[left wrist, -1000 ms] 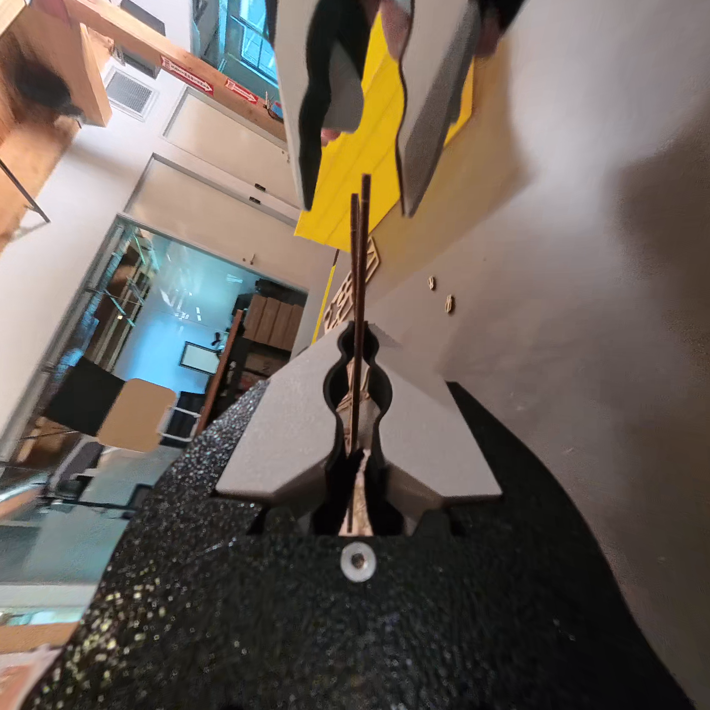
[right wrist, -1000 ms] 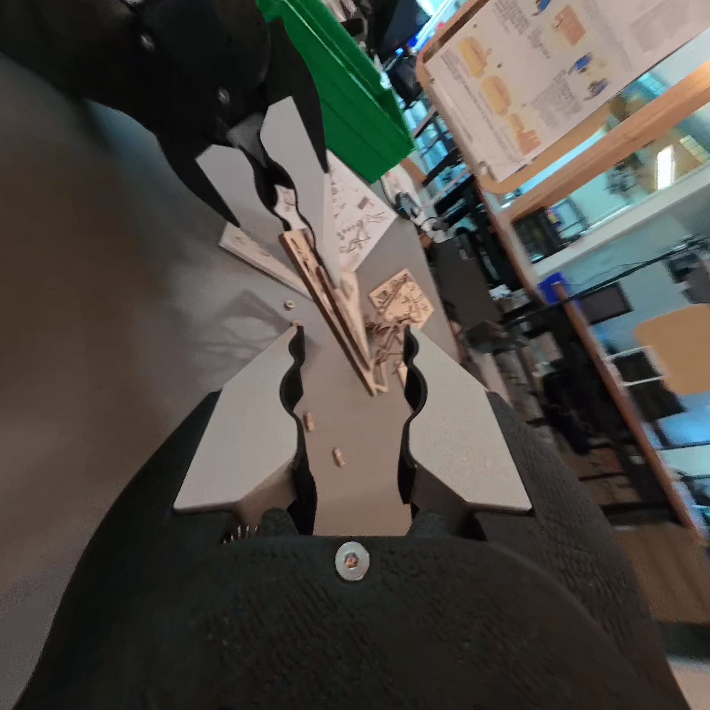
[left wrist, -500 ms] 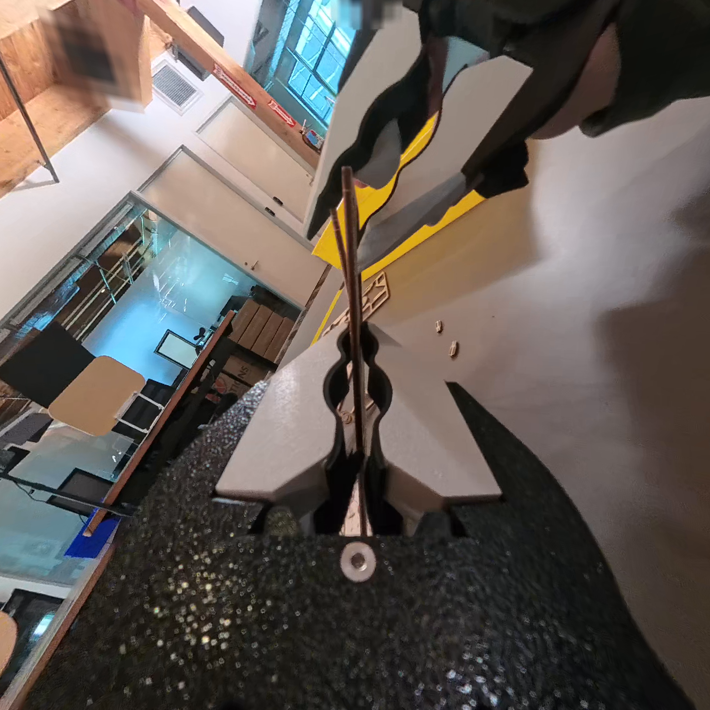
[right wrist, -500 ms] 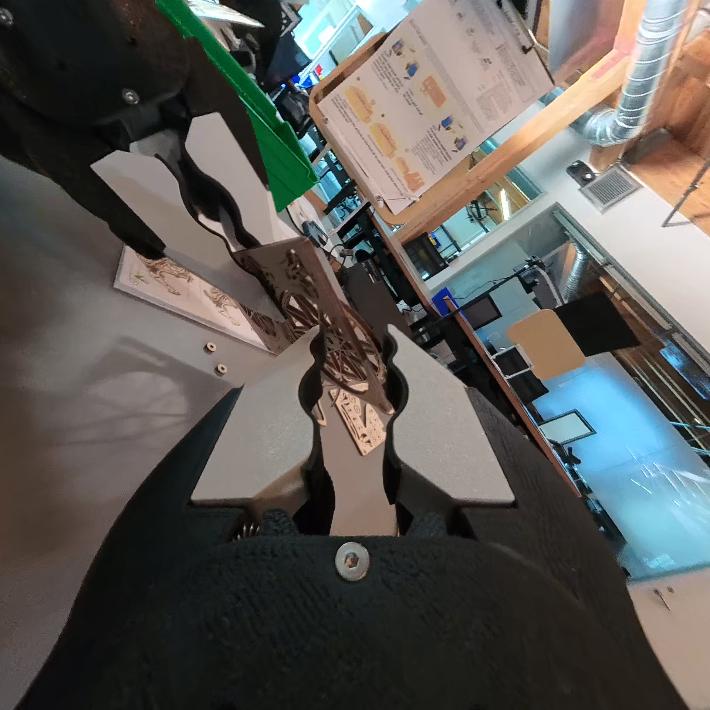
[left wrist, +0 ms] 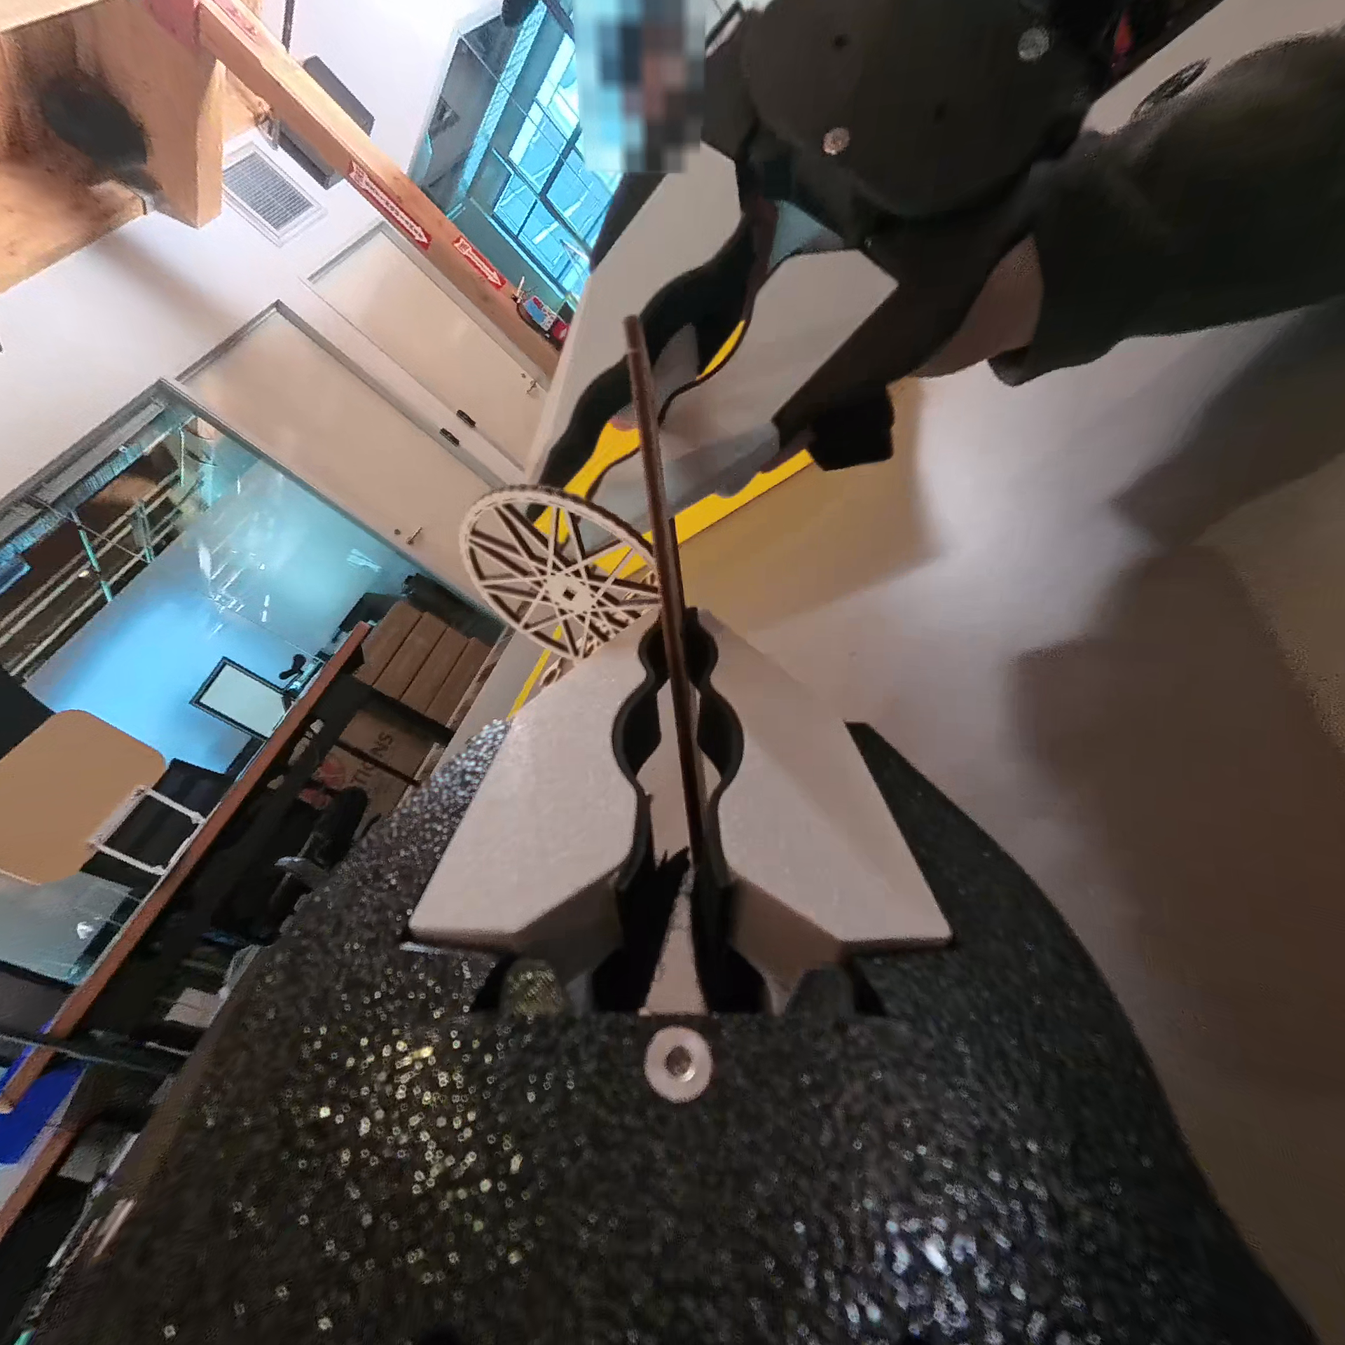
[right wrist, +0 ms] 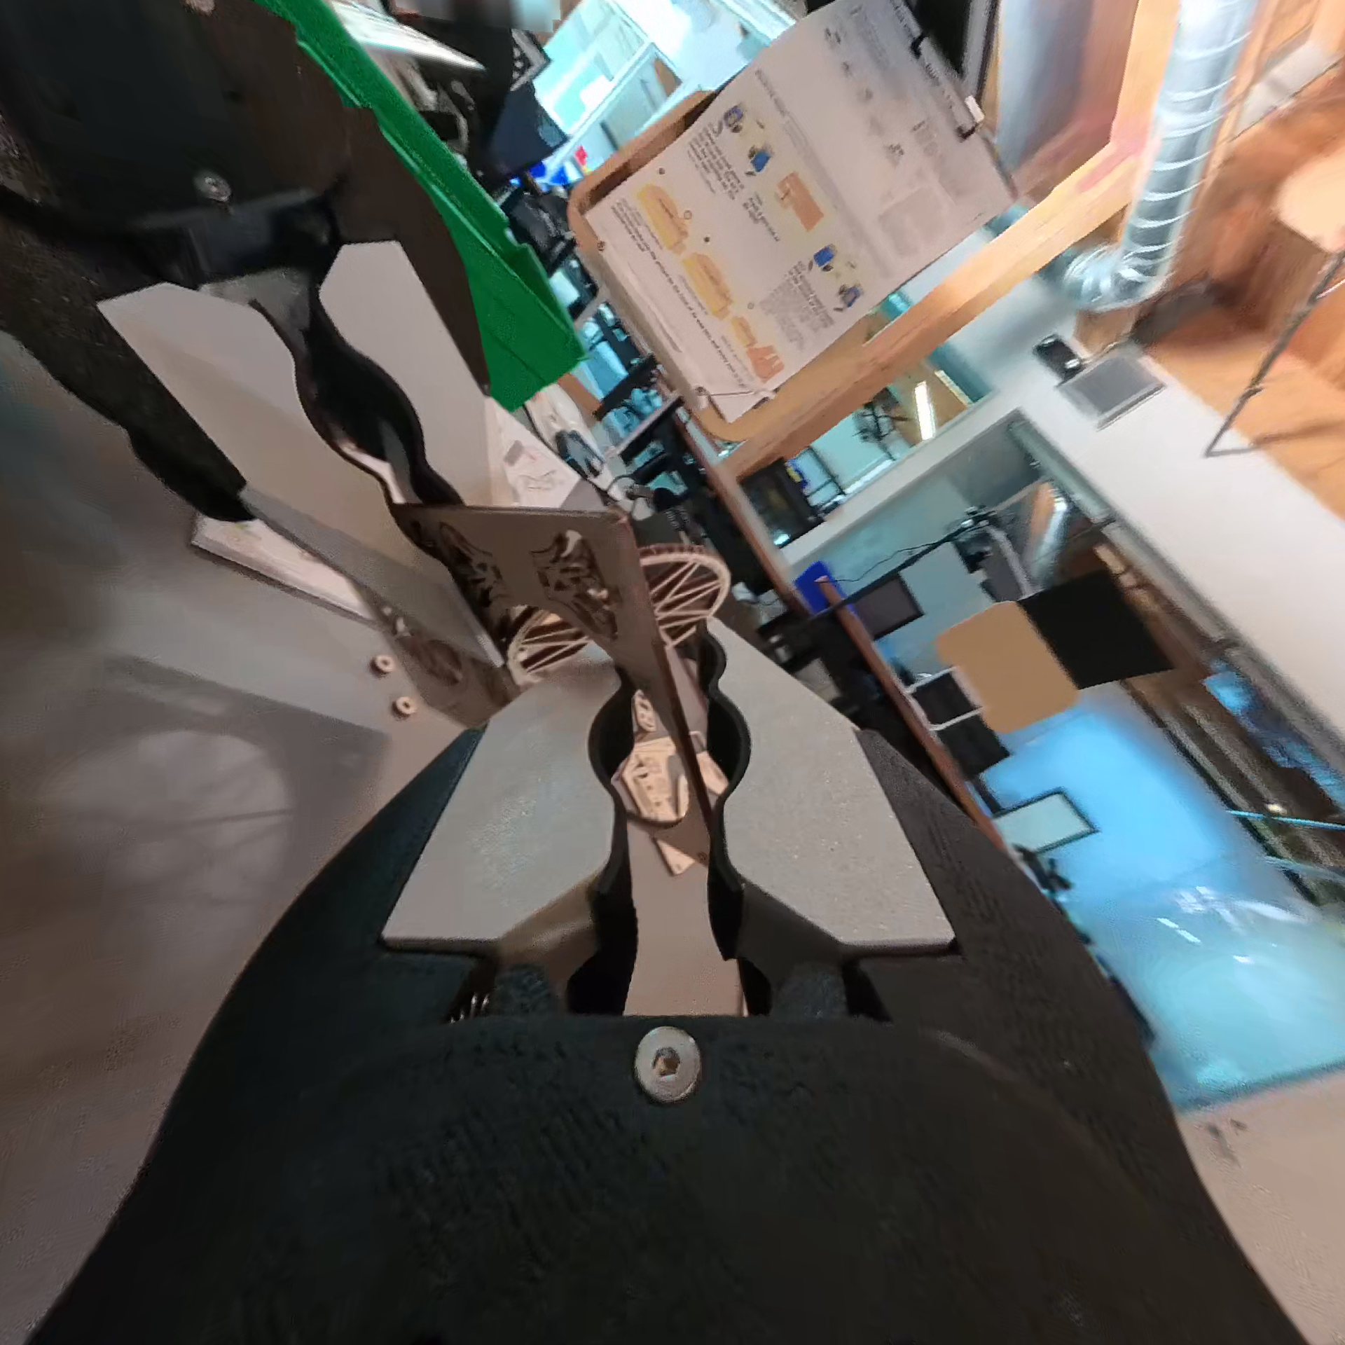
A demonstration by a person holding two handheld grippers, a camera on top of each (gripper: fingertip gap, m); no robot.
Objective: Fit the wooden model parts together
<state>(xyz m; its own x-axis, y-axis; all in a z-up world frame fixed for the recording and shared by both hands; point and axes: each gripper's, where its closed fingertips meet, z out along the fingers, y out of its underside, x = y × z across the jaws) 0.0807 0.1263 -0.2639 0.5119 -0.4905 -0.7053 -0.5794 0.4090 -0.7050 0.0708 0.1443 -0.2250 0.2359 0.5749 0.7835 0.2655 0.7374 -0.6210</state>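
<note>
A thin laser-cut wooden sheet (left wrist: 651, 473) runs edge-on out of my left gripper (left wrist: 677, 633), which is shut on its near end. A spoked wooden wheel (left wrist: 560, 582) stands out at an angle from the sheet's left face, just beyond my fingertips. My right gripper (left wrist: 648, 437) closes over the sheet's far end from above. In the right wrist view the sheet (right wrist: 553, 575) passes between the fingers of my right gripper (right wrist: 666, 655), which is shut on it. The wheel (right wrist: 688, 589) shows behind the sheet, and my left gripper (right wrist: 415, 487) holds the other end.
The grey table (left wrist: 1019, 582) lies below both grippers, with a yellow mat (left wrist: 728, 502) at its far side. A printed instruction sheet (right wrist: 276, 553) and small wooden bits (right wrist: 380, 664) lie on the table. A green bin (right wrist: 495, 276) stands behind. A person's dark sleeve (left wrist: 1164, 218) holds the right gripper. Across from one pair of fingers to the other is roughly 4 centimetres.
My right gripper has moved in and shut on the sheet's far end. Both grippers have tilted upward with it. The wheel now sticks out from the sheet's face.
</note>
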